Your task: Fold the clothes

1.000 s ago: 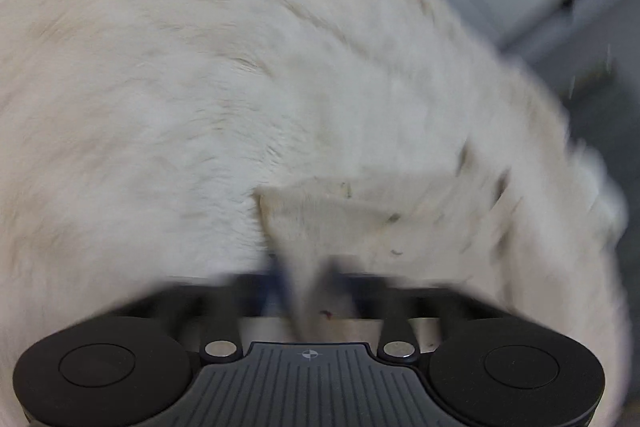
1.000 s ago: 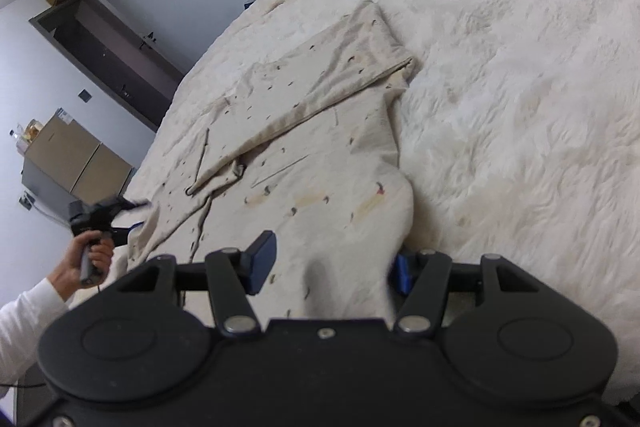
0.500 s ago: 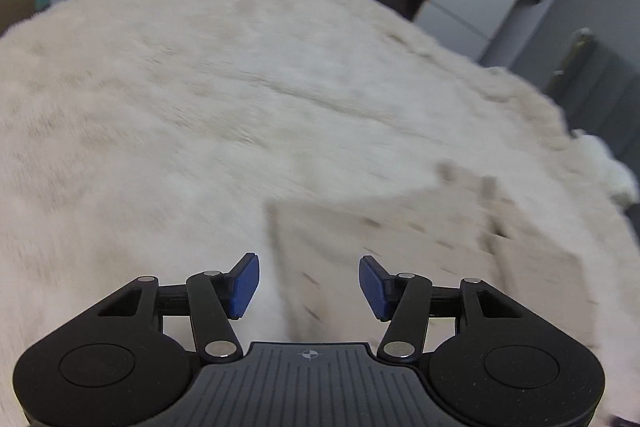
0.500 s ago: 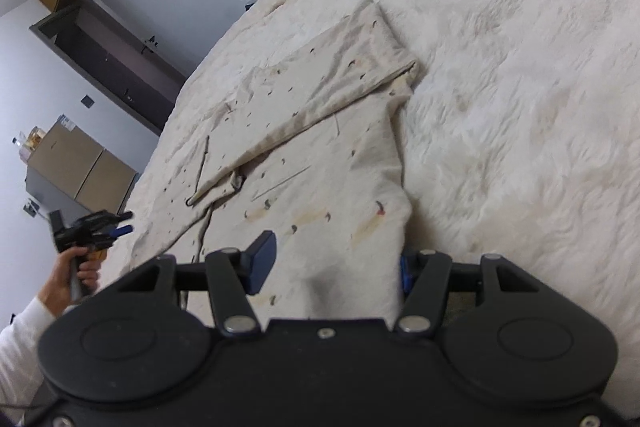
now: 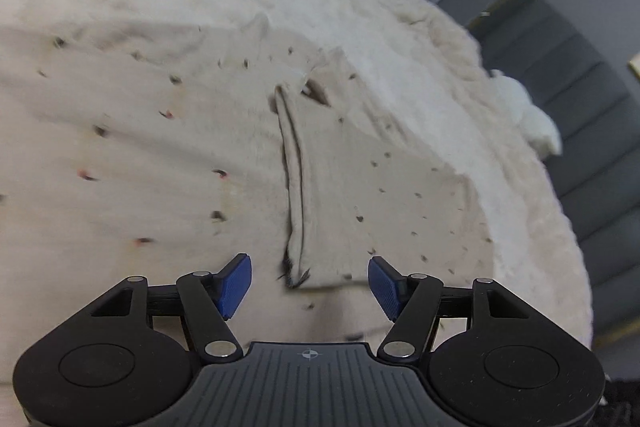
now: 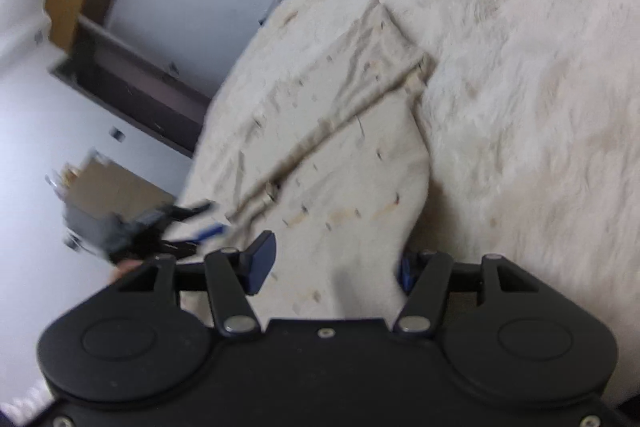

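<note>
- The garment point(image 5: 160, 147), a pale beige piece with small dark specks, lies spread on the shaggy cream bedcover point(image 6: 540, 87), with one part already laid diagonally over the rest.
- The left gripper point(image 5: 310, 283) hangs just above the cloth with its blue pads wide apart and nothing between them. A frayed corner point(image 5: 294, 277) of the folded-over panel sits right in the gap.
- Risk here: if the jaws close now they may catch only that loose fringe, or pinch both layers at once, and the fold drags out of line.
- The right gripper point(image 6: 334, 259) is spread wide too, with cloth bulging up between the pads. I can't tell whether the fingers press on it or merely straddle it, and the right-hand pad is half hidden behind the fabric.
- Risk there: a lift from that bunched hump could pull the whole lower edge up in a wad instead of a clean hem.
- Both views are blurred, so the grippers look to be moving fast. A quick sweep could skid the light cloth across the bedcover.
- The deep pile is a hazard of its own, since low fingertips may snag fur along with fabric.
- How far the folding stands is unclear: this shape fits a fold half made or one being tidied.
</note>
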A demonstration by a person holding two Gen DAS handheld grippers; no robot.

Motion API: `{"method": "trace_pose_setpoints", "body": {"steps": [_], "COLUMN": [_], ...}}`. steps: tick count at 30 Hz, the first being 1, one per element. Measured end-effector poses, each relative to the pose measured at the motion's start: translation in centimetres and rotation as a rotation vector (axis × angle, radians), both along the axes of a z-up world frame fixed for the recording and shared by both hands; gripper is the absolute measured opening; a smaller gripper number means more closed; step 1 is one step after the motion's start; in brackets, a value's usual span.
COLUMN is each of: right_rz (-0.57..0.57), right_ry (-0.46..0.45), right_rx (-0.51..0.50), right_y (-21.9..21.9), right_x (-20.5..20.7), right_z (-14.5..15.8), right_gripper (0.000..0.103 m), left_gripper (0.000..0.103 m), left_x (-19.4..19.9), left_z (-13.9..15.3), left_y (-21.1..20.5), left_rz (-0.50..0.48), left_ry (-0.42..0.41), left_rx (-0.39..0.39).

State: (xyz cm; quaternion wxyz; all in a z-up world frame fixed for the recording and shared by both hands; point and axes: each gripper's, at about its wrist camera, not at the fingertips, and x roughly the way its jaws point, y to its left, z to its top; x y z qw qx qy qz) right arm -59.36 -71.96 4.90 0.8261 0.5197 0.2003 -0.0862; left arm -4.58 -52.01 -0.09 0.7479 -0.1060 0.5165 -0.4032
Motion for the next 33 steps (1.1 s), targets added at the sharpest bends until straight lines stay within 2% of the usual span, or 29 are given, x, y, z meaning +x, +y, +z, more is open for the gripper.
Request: {"method": "trace_pose_setpoints", "body": {"steps": [2, 4, 5, 6, 7, 8, 10, 12, 13, 14, 15, 16, 17, 19, 20, 22, 23, 25, 26, 29, 31, 32, 33], "right_rz": [-0.068, -0.121, -0.165, -0.177, -0.214, -0.223, -0.265, -0.278, -0.26, -0.256, -0.253, -0.254, -0.267, -0.312, -0.353, -0.378, -0.361, -0.332, -0.314, -0.3, -0.3, -0.299, -0.298], "right_ry": [-0.044, -0.073, -0.095, -0.098, -0.057, -0.057, -0.084, -0.101, -0.085, -0.073, -0.06, -0.033, -0.014, -0.005, 0.001, -0.023, -0.036, -0.039, -0.041, -0.011, 0.045, 0.07, 0.093], "right_rx": [0.111, 0.162, 0.233, 0.267, 0.368, 0.373, 0.363, 0.398, 0.449, 0.458, 0.464, 0.471, 0.493, 0.496, 0.493, 0.503, 0.492, 0.43, 0.376, 0.345, 0.306, 0.3, 0.295], "right_y": [-3.3, -5.1, -6.6, -7.1, -8.5, -8.9, -9.8, -10.1, -9.9, -9.7, -9.6, -9.4, -9.2, -9.4, -9.5, -9.8, -10.1, -9.9, -9.7, -9.6, -9.7, -9.7, -9.7], "right_x": [1.3, 1.9, 2.9, 3.3, 4.8, 5.1, 5.3, 5.5, 6.4, 6.8, 7.2, 7.9, 8.6, 9.1, 9.3, 9.1, 9.0, 8.9, 8.5, 8.0, 7.8, 7.8, 7.9], "right_z": [0.0, 0.0, -0.6, -1.0, -2.0, -2.1, -1.9, -2.3, -3.4, -3.9, -4.4, -5.2, -6.3, -7.1, -7.5, -7.7, -7.3, -6.0, -4.8, -4.0, -4.2, -4.2, -4.3], "right_gripper": [0.057, 0.057, 0.057, 0.056, 0.054, 0.051, 0.053, 0.054, 0.054, 0.054, 0.054, 0.054, 0.053, 0.043, 0.032, 0.016, 0.002, 0.0, 0.0, 0.0, 0.0, 0.005, 0.008], "left_gripper": [0.059, 0.059, 0.057, 0.057, 0.057, 0.057, 0.057, 0.057, 0.057, 0.052, 0.04, 0.034, 0.026, 0.005, 0.0, 0.0, 0.0, 0.0, 0.0, 0.001, 0.005, 0.015, 0.016], "left_x": [0.1, 0.1, 0.2, 0.2, 0.2, 0.3, 0.4, 0.4, 0.5, 0.5, 0.5, 0.2, 0.1, 0.0, -0.1, -0.3, -0.5, -0.7, -1.0, -1.4, -1.3, -1.3, -1.2], "left_z": [-0.1, -0.3, -0.3, -0.4, -0.5, -0.5, -0.7, -0.8, -0.8, -0.9, -1.0, -1.0, -1.1, -1.1, -0.9, 0.0, 0.9, 1.6, 1.7, 1.2, 0.5, 0.1, -0.2], "left_y": [0.0, -0.1, -0.1, -0.1, -0.1, -0.2, -0.2, -0.2, -0.3, -0.3, -0.3, -0.8, -1.0, -1.6, -1.6, -1.4, -1.1, -0.5, -0.3, -0.1, 0.1, 0.2, 0.3], "left_rz": [0.006, 0.011, 0.014, 0.017, 0.02, 0.023, 0.029, 0.034, 0.037, 0.04, 0.043, 0.031, 0.021, 0.001, 0.001, -0.01, -0.001, 0.0, -0.007, -0.009, 0.018, 0.036, 0.055], "left_ry": [0.004, 0.009, 0.011, 0.013, 0.015, 0.017, 0.021, 0.026, 0.028, 0.03, 0.032, -0.005, -0.004, 0.002, 0.006, 0.0, -0.013, 0.005, 0.0, -0.007, -0.014, -0.019, -0.023], "left_rx": [-0.008, -0.015, -0.019, -0.023, -0.027, -0.031, -0.038, -0.046, -0.05, -0.054, -0.058, -0.023, -0.02, -0.015, -0.021, -0.059, -0.087, -0.108, -0.091, -0.04, 0.005, 0.03, 0.056]}}
